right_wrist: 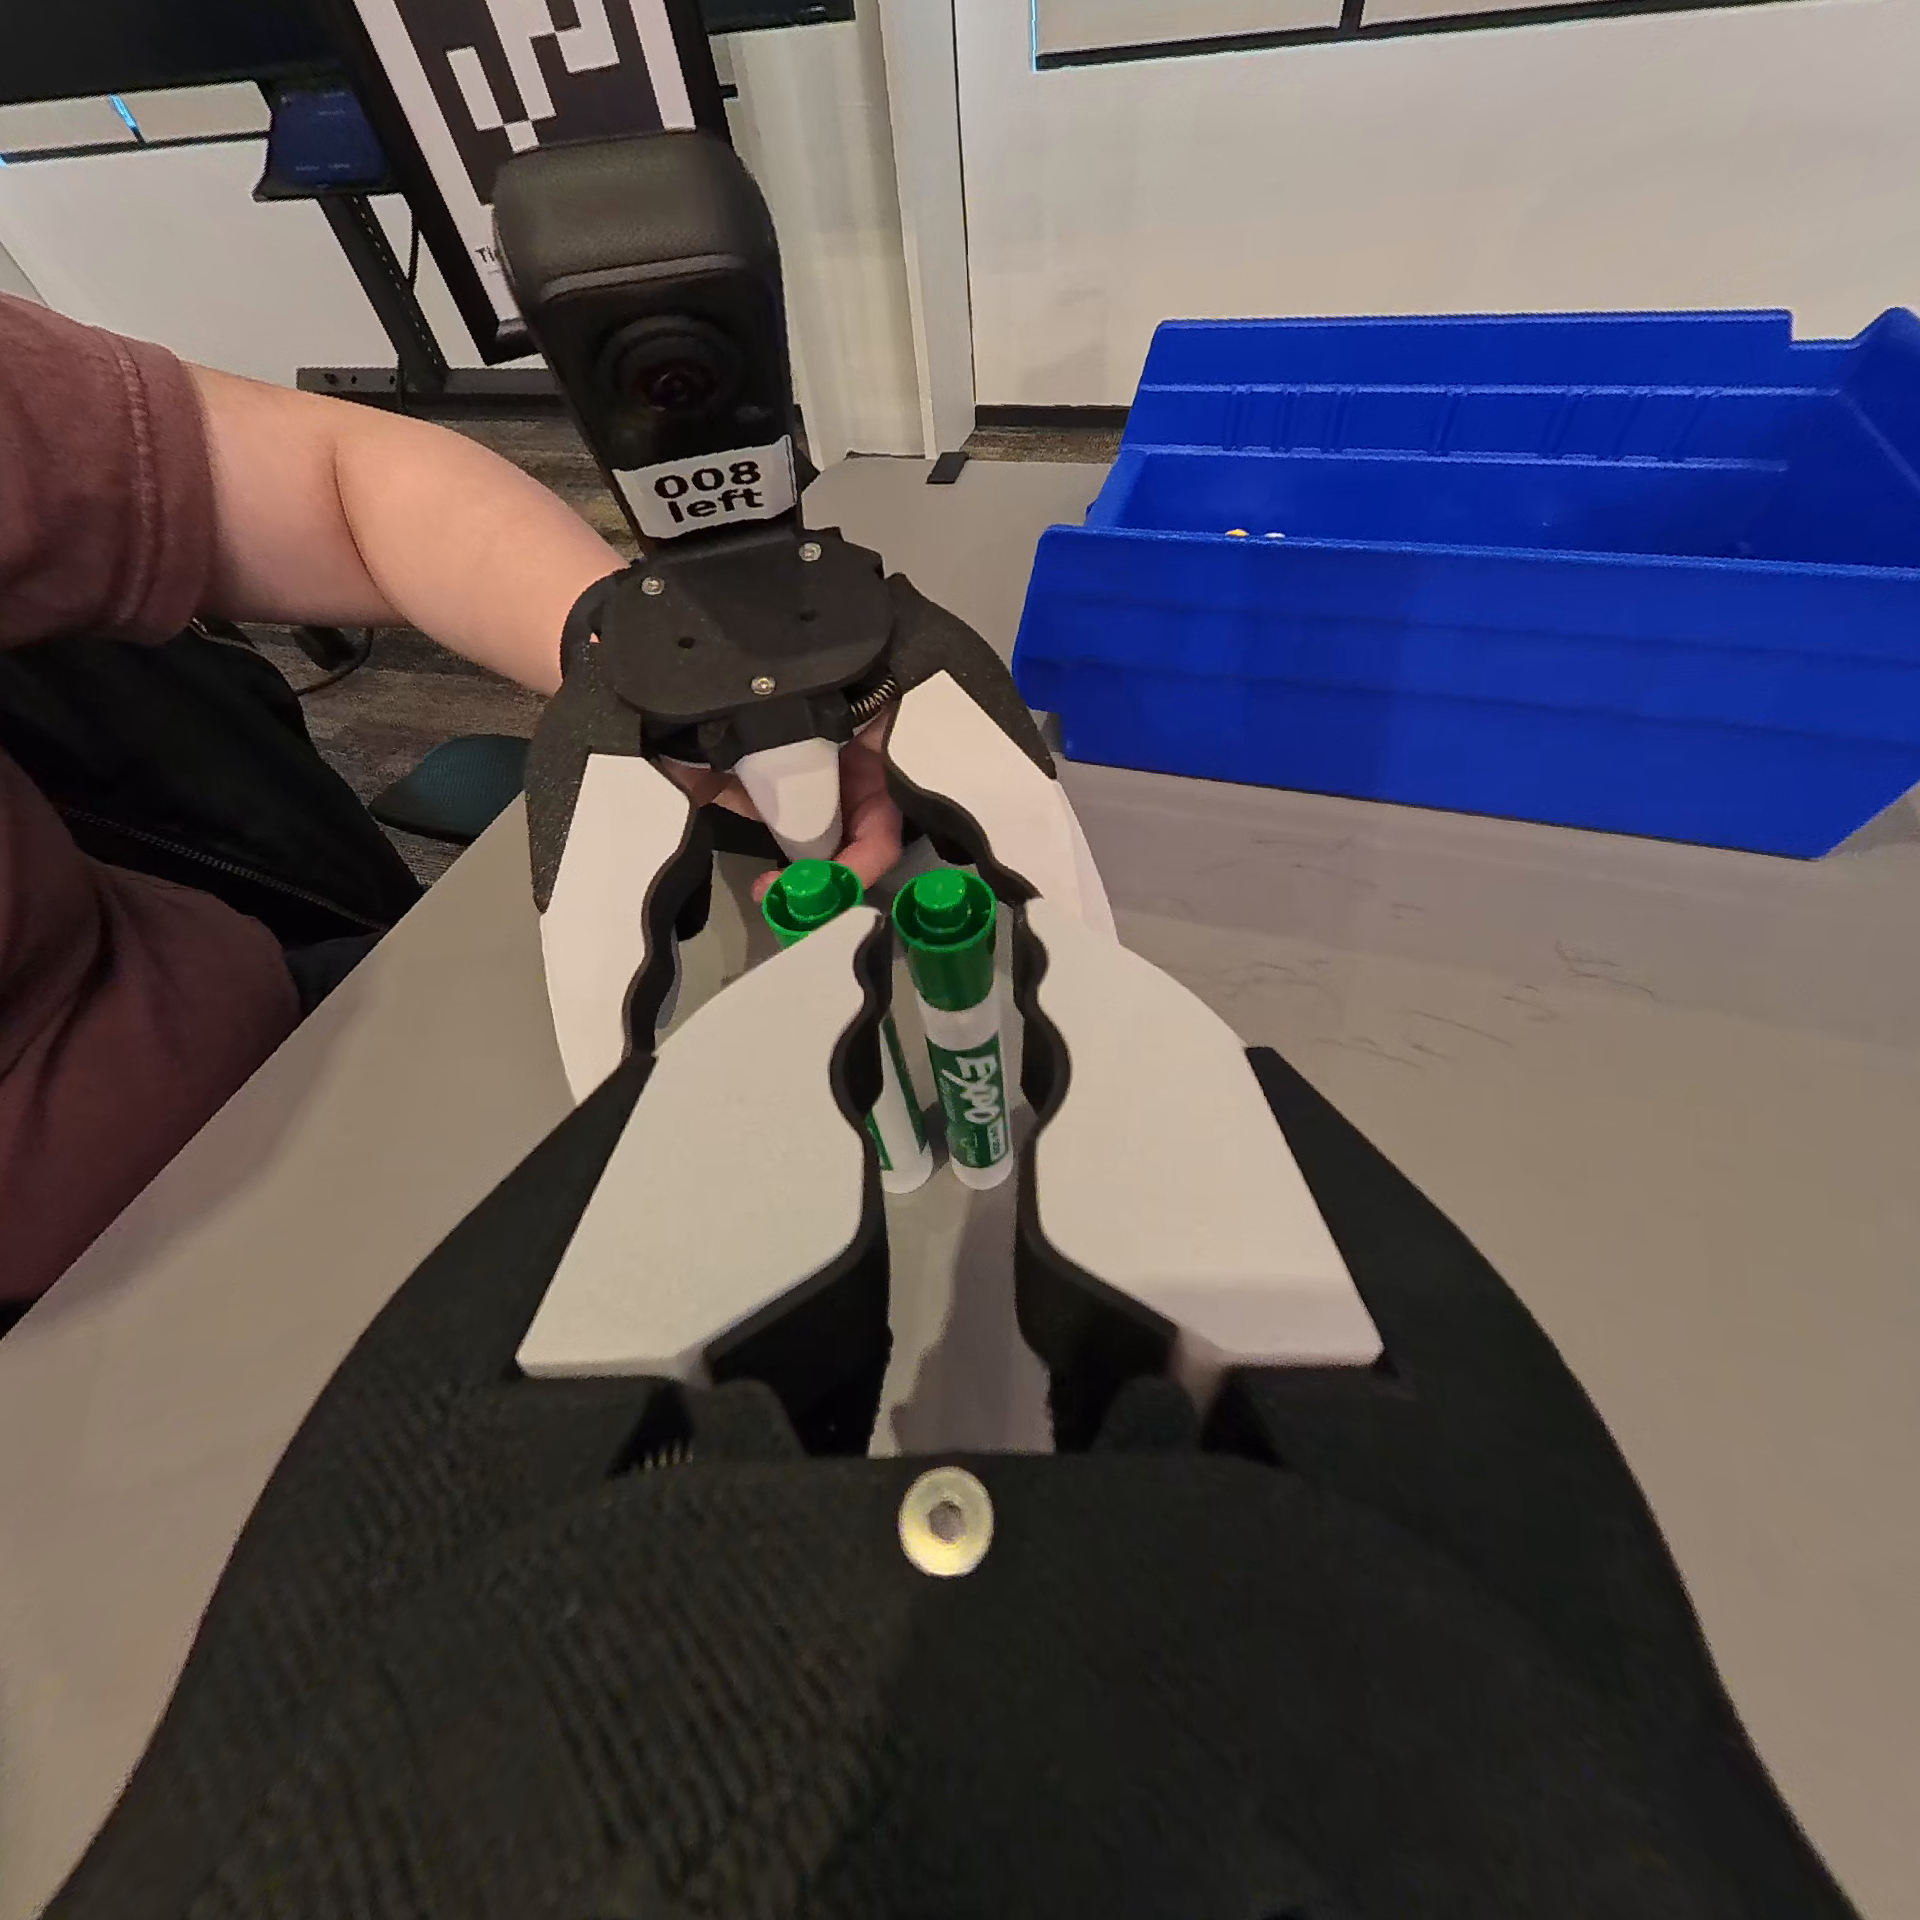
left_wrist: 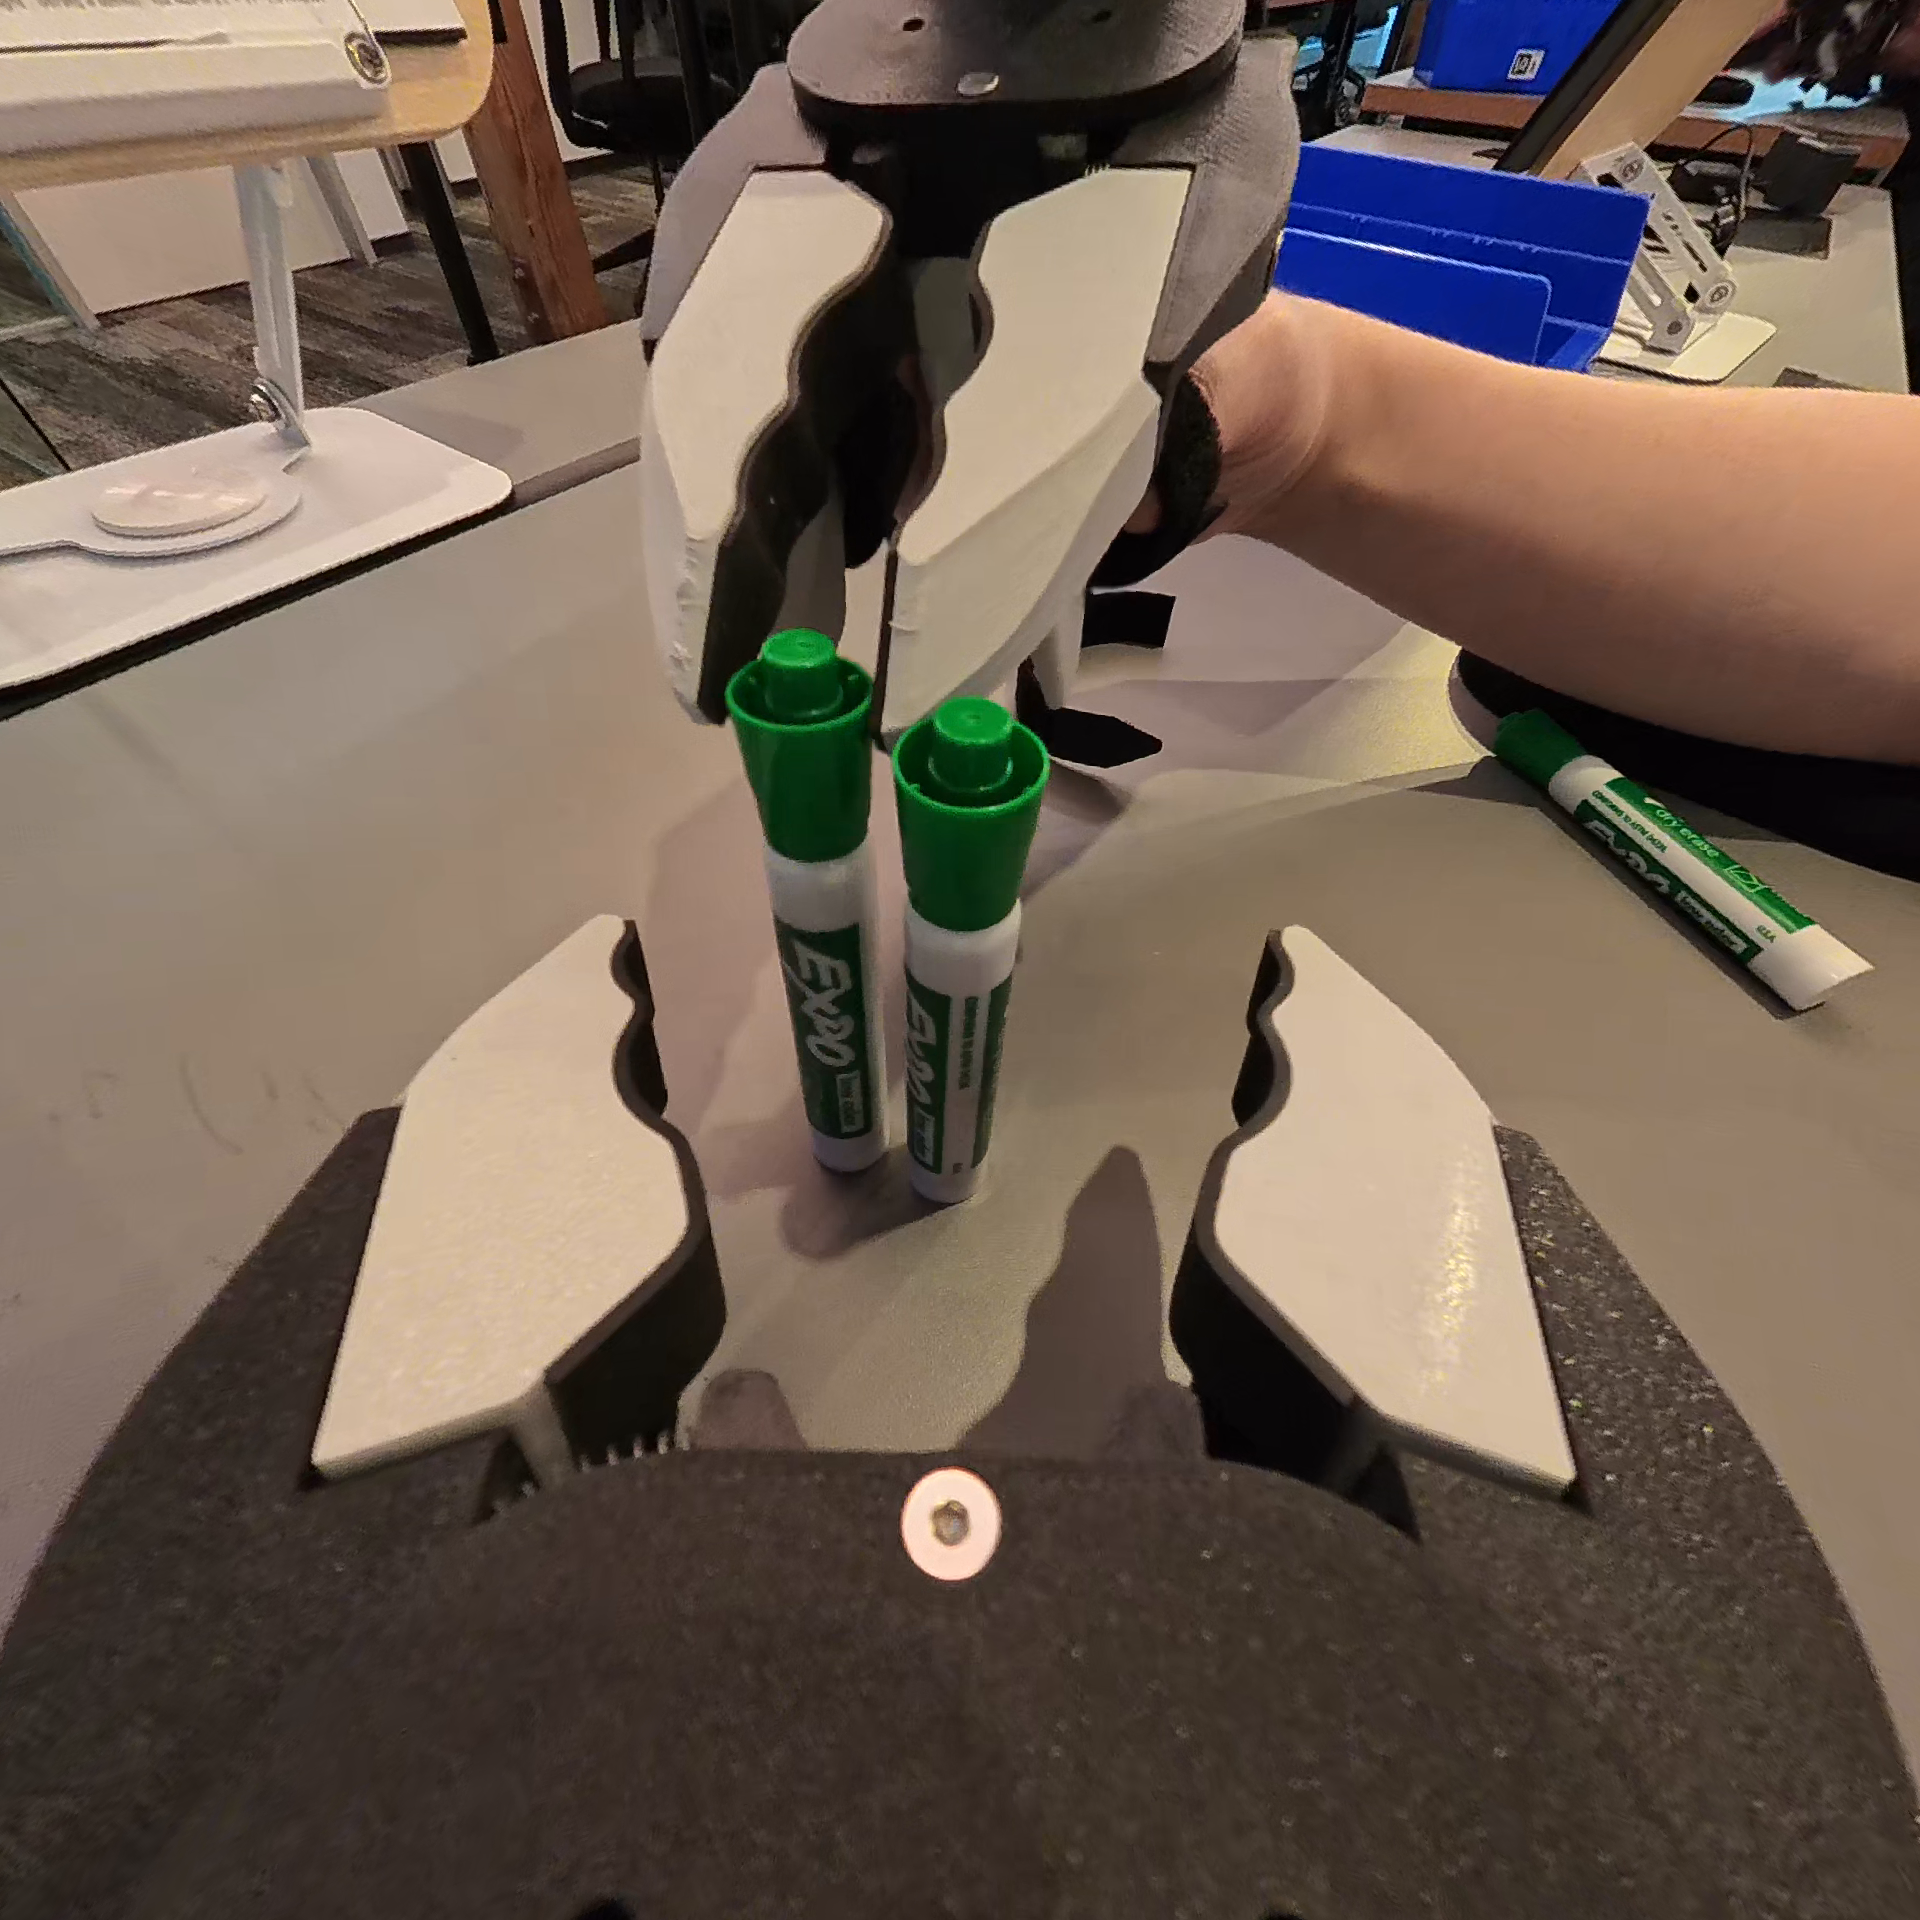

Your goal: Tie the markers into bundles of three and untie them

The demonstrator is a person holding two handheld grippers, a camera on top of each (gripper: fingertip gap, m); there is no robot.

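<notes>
Two green-capped markers stand upright and side by side on the grey table, unbound. The farther marker shows at right in the right wrist view. The nearer marker is half hidden there behind my finger. My left gripper is open wide, with its tips on either side of the pair and touching neither. My right gripper comes from the opposite side. Its jaws are narrowed loosely around the farther marker's cap, with slim gaps showing. A third marker lies flat at right. No tie is visible.
A blue bin stands on the table right of the markers and shows at the back right in the left wrist view. A white stand base sits at the far left. The person's forearm reaches in from the right. The left gripper's tips are roughly 5 cm from the right gripper's.
</notes>
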